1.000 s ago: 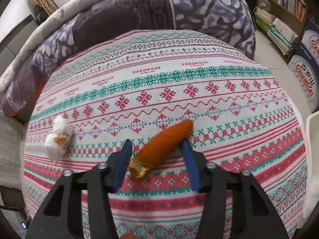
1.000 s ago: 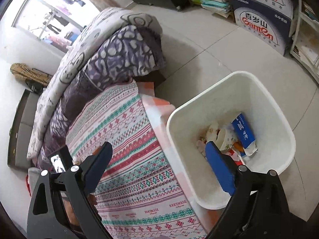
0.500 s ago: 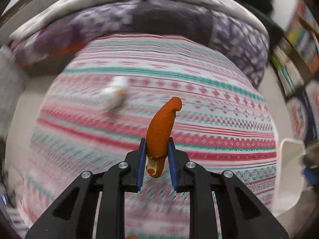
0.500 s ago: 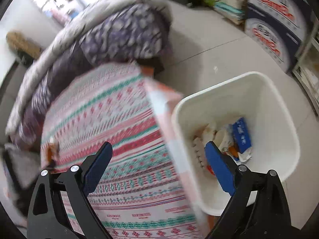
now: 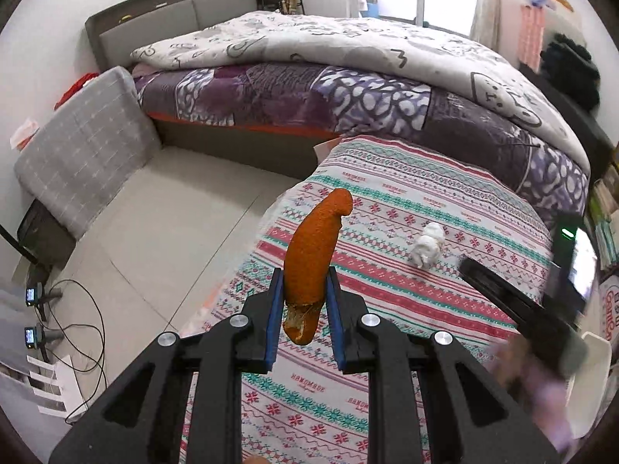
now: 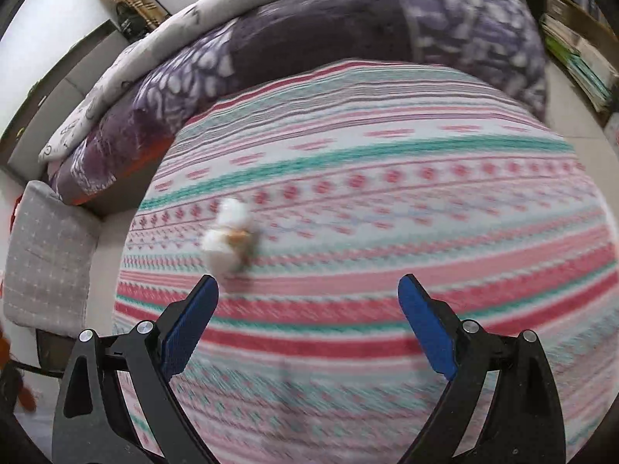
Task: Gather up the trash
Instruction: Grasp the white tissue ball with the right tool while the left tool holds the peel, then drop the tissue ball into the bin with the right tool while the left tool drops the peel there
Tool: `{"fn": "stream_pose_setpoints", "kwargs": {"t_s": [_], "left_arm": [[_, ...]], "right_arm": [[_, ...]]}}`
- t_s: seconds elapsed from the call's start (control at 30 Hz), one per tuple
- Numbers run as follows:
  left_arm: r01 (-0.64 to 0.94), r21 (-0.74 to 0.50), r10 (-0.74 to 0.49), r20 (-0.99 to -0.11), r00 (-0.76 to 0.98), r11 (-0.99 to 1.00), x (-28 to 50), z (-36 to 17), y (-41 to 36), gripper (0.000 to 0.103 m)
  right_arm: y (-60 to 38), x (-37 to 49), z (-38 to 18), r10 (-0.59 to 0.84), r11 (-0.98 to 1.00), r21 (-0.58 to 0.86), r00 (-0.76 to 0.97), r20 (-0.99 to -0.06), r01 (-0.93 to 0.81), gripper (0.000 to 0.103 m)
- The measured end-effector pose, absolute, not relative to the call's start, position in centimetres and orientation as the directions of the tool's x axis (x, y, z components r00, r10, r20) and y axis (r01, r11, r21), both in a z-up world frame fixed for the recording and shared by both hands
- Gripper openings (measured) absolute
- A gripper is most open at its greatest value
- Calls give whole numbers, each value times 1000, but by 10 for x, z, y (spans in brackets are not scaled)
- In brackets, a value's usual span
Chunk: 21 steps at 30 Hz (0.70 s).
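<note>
Firmly between left gripper (image 5: 303, 319) fingers (image 5: 275, 309) — orange trash piece (image 5: 313, 255), upright.

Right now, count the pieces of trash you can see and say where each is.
2. The orange peel is clamped in the left hand-held gripper, lifted above the tablecloth. The white wad lies on the tablecloth. More may be out of view.

open tablecloth (image 6: 387, 178), bed (image 6: 309, 38) behind

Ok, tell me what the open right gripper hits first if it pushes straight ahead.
Probably the red, green and white patterned tablecloth; the right gripper is open and empty, and the crumpled white tissue wad lies left of its line.
</note>
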<state>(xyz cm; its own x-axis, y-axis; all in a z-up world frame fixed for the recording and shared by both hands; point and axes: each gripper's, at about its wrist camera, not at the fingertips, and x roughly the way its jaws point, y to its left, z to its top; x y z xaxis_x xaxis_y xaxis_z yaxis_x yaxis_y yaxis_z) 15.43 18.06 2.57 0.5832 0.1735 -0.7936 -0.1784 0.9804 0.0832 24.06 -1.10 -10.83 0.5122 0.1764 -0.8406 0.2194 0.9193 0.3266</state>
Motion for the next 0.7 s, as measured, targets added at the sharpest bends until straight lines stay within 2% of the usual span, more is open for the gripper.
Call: {"fn": "stream_pose_setpoints", "kwargs": {"t_s": [0.23, 0.27, 0.3, 0.33, 0.4, 0.7], "left_arm": [[-166, 105, 182, -799, 573, 981, 149, 19, 189, 22], [-170, 102, 183, -800, 571, 980, 148, 18, 191, 22], [-177, 96, 181, -803, 567, 979, 148, 17, 194, 22], [-184, 87, 178, -808, 562, 979, 149, 17, 198, 22], [-194, 72, 170, -816, 553, 978, 148, 15, 203, 22], [-210, 33, 151, -803, 576, 977, 139, 25, 209, 22]], "right_arm": [[30, 283, -125, 133, 948, 259, 510, -850, 184, 88], [33, 287, -129, 131, 953, 247, 498, -857, 175, 80], [36, 291, -135, 134, 959, 235, 476, -869, 158, 61], [38, 291, -138, 125, 965, 218, 469, -874, 148, 56], [40, 287, -135, 158, 967, 234, 489, -858, 98, 34], [11, 245, -102, 186, 961, 266, 527, -830, 80, 34]]}}
